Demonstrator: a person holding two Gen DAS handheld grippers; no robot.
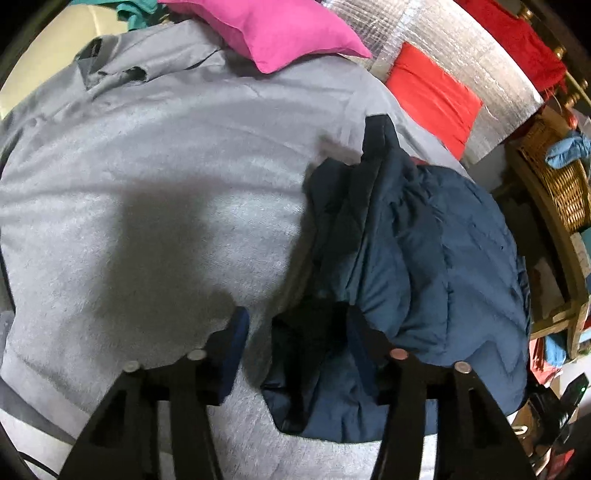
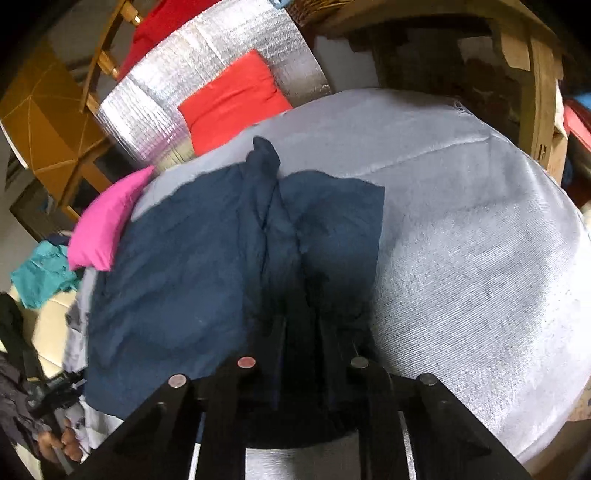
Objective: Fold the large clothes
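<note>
A large dark navy garment (image 1: pixel 424 251) lies bunched on a grey cloth-covered surface (image 1: pixel 147 184). My left gripper (image 1: pixel 295 328) is open, its jaws wide apart. The left finger is over bare grey cloth and the right finger rests against the garment's near edge. In the right wrist view the navy garment (image 2: pixel 192 266) spreads to the left, with a ridge of folded cloth running away from me. My right gripper (image 2: pixel 303 332) is shut on a fold of the garment at its near edge.
A pink cushion (image 1: pixel 266 33) and a red cushion (image 1: pixel 432 96) lie at the far side, by a silver foil mat (image 1: pixel 491 81). A wicker basket (image 1: pixel 561 181) stands at the right. Teal cloth (image 2: pixel 44 273) lies left. A wooden frame (image 2: pixel 539 103) is beyond the grey surface (image 2: pixel 480 258).
</note>
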